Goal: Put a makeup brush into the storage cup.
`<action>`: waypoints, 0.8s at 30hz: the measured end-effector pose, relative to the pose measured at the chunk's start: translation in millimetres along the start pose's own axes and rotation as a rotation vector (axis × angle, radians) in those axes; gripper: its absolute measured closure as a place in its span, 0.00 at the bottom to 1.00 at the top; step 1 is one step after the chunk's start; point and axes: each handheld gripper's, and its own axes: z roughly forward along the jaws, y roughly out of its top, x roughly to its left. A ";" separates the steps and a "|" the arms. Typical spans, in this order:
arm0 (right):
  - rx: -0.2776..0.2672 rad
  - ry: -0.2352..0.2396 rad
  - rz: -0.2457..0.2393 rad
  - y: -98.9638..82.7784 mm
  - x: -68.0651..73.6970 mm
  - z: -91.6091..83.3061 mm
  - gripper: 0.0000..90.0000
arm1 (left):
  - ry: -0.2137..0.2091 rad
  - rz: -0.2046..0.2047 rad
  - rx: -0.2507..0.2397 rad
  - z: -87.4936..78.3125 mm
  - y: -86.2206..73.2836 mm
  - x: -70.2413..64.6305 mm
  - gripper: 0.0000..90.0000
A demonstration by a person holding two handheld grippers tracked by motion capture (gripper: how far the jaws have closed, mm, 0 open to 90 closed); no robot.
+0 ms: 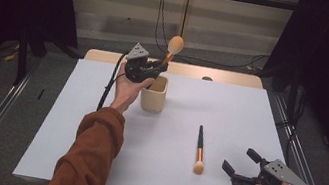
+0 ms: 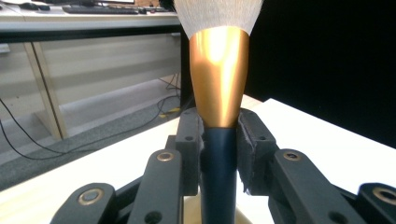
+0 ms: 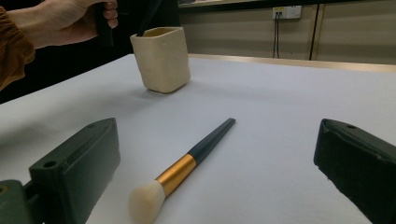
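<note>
High view: left gripper (image 1: 157,66) clamps a makeup brush (image 1: 172,49), handle tip inside the beige cup (image 1: 153,95); lowering and release come next. Right gripper (image 1: 237,166) waits open-jawed near the second brush (image 1: 199,150).

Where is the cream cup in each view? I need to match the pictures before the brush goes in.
High view: the cream cup stands left of centre on the white table, below the left claw, which is shut on a brush.
Left gripper view: I cannot make it out with certainty; a pale edge shows at the bottom.
Right gripper view: upper left, with a dark handle entering it.
Shared landmark: the brush lying on the table.
</note>
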 end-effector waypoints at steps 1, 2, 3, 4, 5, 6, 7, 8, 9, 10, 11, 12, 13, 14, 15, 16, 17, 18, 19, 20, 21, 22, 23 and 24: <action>0.001 0.000 -0.001 0.0 0.0 0.2 0.00 | 0.000 0.003 0.001 0.2 -0.6 -0.2 0.81; 0.002 0.001 -0.001 -0.1 0.1 0.4 0.00 | 0.000 0.003 0.001 0.2 -0.6 -0.2 0.81; 0.004 0.001 0.001 -0.2 0.3 0.6 0.00 | -0.006 0.003 0.002 0.6 -1.5 -0.1 0.81; 0.004 0.001 0.001 -0.2 0.3 0.6 0.00 | -0.006 0.003 0.002 0.6 -1.5 -0.1 0.81; 0.008 0.001 0.001 -0.1 0.5 0.7 0.00 | -0.006 0.003 0.003 0.7 -2.0 -0.1 0.81; 0.007 0.002 0.000 -0.1 0.6 0.6 0.00 | -0.003 -0.005 0.003 1.0 -2.8 -0.5 0.81; 0.007 0.002 -0.001 -0.1 0.5 0.5 0.00 | -0.007 -0.004 0.004 0.6 -4.6 0.0 0.81; 0.007 0.002 -0.001 -0.1 0.5 0.5 0.00 | -0.007 -0.004 0.004 0.6 -4.6 0.0 0.81; 0.004 0.002 0.000 -0.2 0.3 0.3 0.00 | -0.006 0.000 0.011 0.0 -5.8 0.5 0.81; 0.004 0.002 0.000 -0.2 0.3 0.3 0.00 | -0.005 -0.004 0.010 -0.3 -7.2 0.6 0.81; 0.004 0.001 0.000 -0.2 0.2 0.3 0.00 | -0.006 -0.007 0.015 -0.7 -8.5 1.3 0.81; 0.004 -0.001 0.000 -0.3 0.1 0.2 0.00 | -0.005 -0.005 0.029 -1.9 -10.5 3.3 0.81; 0.004 -0.001 0.001 -0.3 0.2 0.3 0.00 | -0.005 -0.005 0.029 -1.9 -10.5 3.3 0.81; 0.004 -0.001 0.001 -0.3 0.2 0.3 0.00 | -0.001 -0.005 0.038 -2.3 -11.4 3.7 0.81; 0.007 0.000 0.001 -0.2 0.5 0.3 0.00 | -0.005 -0.002 0.047 -2.9 -12.3 4.5 0.81; 0.009 0.000 0.000 -0.2 0.7 0.4 0.00 | -0.003 -0.003 0.056 -3.7 -14.0 5.0 0.81; 0.009 0.000 0.000 -0.2 0.7 0.4 0.00 | -0.003 -0.003 0.056 -3.7 -14.0 5.0 0.80; 0.005 -0.001 -0.001 -0.1 1.1 1.1 0.00 | 0.002 0.002 0.067 -4.3 -16.0 6.0 0.80; 0.005 -0.001 -0.001 -0.1 1.1 1.1 0.00 | 0.002 0.002 0.067 -4.3 -16.0 6.0 0.81; 0.006 0.000 -0.002 -0.1 1.1 1.2 0.00 | 0.010 0.005 0.070 -4.5 -17.2 6.5 0.81; 0.008 0.000 -0.003 -0.2 1.0 1.1 0.00 | 0.017 0.001 0.080 -4.7 -18.5 6.8 0.80; 0.008 0.000 0.000 -0.2 1.1 1.1 0.00 | 0.012 0.004 0.082 -4.6 -19.9 8.0 0.80; 0.008 0.000 0.000 -0.2 1.1 1.1 0.00 | 0.019 0.002 0.090 -5.3 -20.9 8.5 0.80; 0.008 -0.001 0.002 -0.2 1.1 1.0 0.00 | 0.015 -0.002 0.088 -5.4 -22.0 8.8 0.80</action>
